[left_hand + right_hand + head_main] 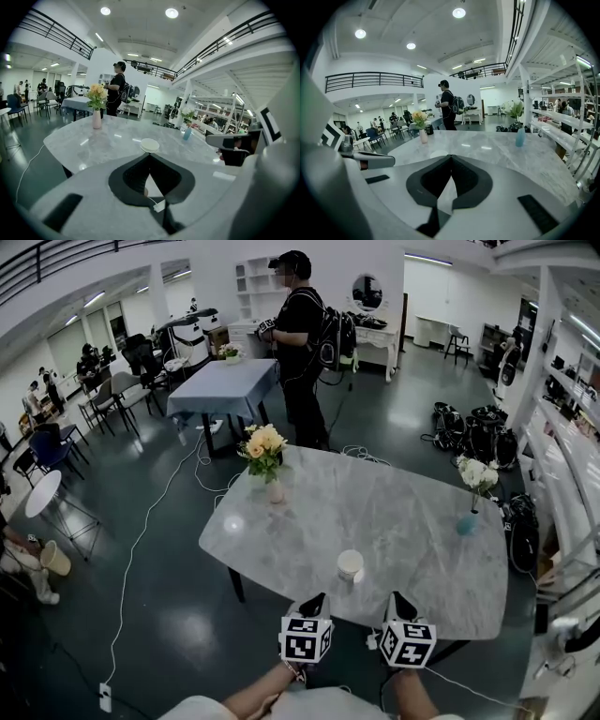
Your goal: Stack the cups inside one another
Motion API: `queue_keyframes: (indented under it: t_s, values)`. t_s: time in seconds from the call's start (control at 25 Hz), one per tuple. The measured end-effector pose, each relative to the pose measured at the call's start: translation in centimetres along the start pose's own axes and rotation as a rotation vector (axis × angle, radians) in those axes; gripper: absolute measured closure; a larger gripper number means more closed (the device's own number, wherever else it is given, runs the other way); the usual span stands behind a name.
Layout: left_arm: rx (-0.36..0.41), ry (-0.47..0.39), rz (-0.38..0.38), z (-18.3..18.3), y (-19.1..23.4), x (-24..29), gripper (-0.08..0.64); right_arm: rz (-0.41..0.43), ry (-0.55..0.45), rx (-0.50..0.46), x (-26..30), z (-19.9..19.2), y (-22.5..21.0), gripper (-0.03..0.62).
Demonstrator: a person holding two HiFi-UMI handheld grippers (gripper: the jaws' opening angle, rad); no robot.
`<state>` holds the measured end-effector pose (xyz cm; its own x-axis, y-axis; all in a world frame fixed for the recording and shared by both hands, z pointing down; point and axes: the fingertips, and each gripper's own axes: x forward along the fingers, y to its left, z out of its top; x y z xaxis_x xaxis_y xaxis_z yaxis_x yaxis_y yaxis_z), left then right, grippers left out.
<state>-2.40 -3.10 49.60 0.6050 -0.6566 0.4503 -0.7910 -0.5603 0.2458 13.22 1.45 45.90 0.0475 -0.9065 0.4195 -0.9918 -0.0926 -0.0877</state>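
- The grey marble table [403,521] is filling the middle of the head view, with a person in black [302,362] standing beyond its far edge.
- The left gripper [314,602] is hovering at the table's near edge, its jaws clenched tip to tip on nothing.
- The right gripper [400,602] is hanging just beside it, jaws likewise pressed together and empty.
- A pale vase of yellow flowers [263,460] is standing at the far left corner, and a blue vase of white flowers [469,507] at the right.
- The white cup [350,564] is sitting upright on the table, near and ahead of both grippers, touching neither.
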Motion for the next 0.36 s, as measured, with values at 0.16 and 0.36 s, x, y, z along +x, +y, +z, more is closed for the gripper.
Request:
queue_keyframes:
  t_s: [0.16, 0.36]
  values:
    - [0.0, 0.004, -0.001, -0.11, 0.16, -0.16, 0.565, 0.0, -0.002, 0.014, -0.24, -0.03, 0.25, 0.584]
    - [-0.006, 0.006, 0.002, -0.44, 0.35, -0.3, 0.565, 0.004, 0.005, 0.019, -0.36, -0.44, 0.49, 0.584]
